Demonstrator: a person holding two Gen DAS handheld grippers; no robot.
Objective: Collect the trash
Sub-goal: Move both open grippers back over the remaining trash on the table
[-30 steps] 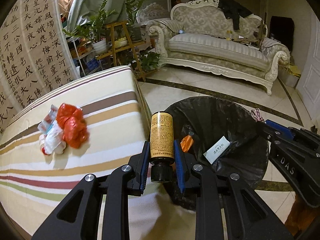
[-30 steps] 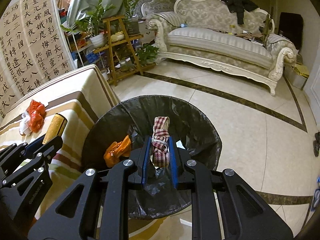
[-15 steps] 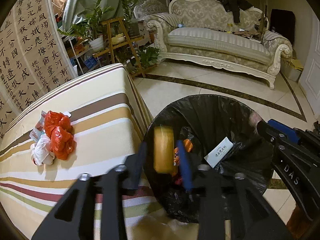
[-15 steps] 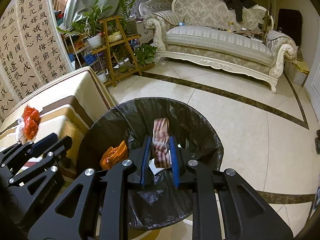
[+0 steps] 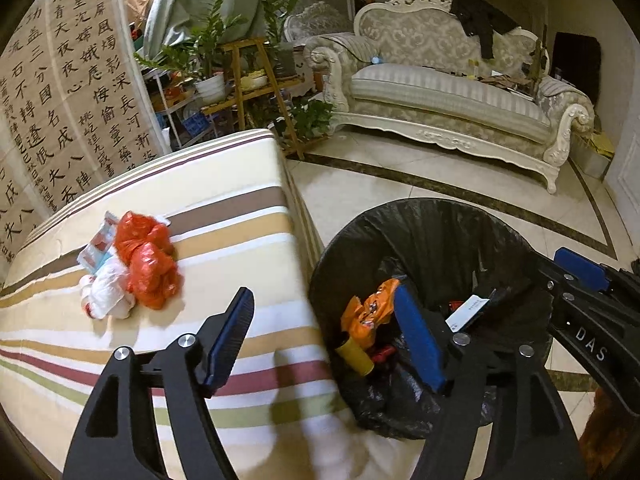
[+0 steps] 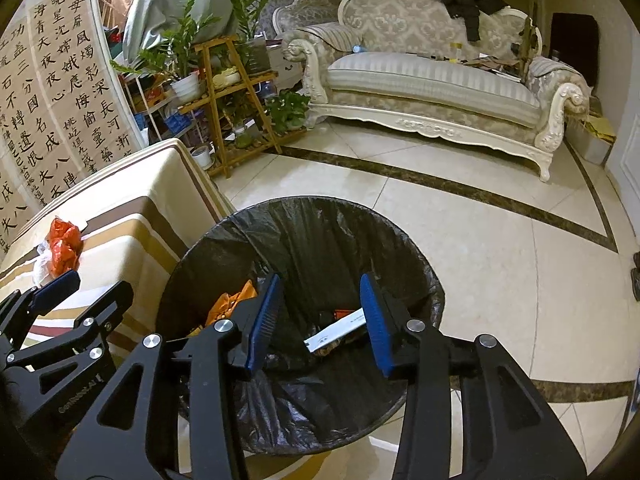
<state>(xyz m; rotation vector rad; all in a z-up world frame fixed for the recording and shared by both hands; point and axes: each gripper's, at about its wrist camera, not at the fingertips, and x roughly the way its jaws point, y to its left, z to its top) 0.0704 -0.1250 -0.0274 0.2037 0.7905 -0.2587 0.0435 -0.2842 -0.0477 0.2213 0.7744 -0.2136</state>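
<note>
A bin lined with a black bag stands on the floor beside the striped table. Inside lie an orange wrapper, a yellow bottle and a white paper slip. My left gripper is open and empty, straddling the table edge and the bin rim. My right gripper is open and empty above the bin. A red plastic bag with white wrappers lies on the table.
A cream sofa stands at the back, a wooden plant stand behind the table, a calligraphy screen at left. Tiled floor lies to the bin's right.
Both grippers opened. The yellow bottle dropped from my left gripper into the bin, and the checked cloth dropped from my right gripper into the bin.
</note>
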